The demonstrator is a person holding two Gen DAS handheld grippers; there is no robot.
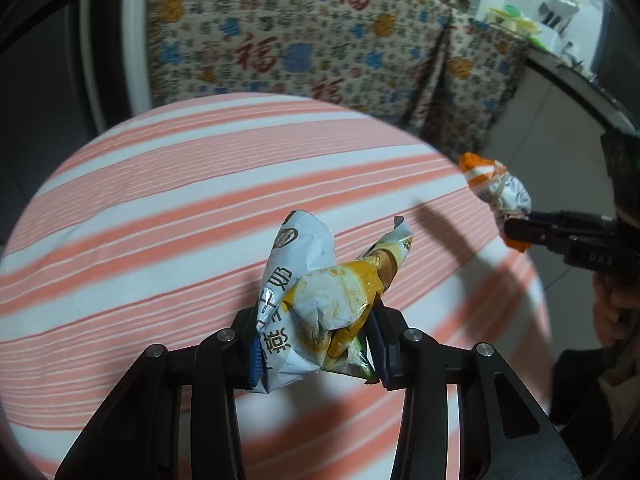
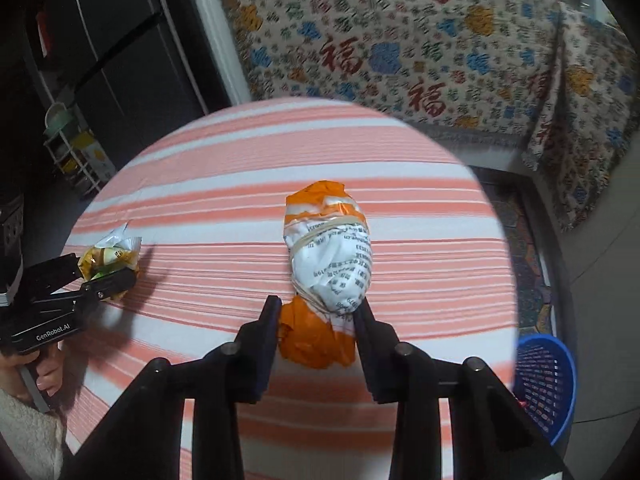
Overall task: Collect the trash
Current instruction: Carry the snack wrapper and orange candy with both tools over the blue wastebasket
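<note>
Blue basket [image 2: 546,384] is lying right of the right hand-held gripper [image 2: 316,320], which is clenched on the orange bundle [image 2: 328,256], long axis pointing forward; the yellow wrapper [image 1: 320,304] is being gripped by the left hand-held gripper [image 1: 316,344].

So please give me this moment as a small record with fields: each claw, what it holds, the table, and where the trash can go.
left claw: shut on the crumpled yellow-white wrapper
right claw: shut on the orange-white bundle, which is bound with rubber bands
table: round, with a pink-white striped cloth
bin: blue basket on the floor, to the right of the table
background: patterned fabric behind the table
</note>
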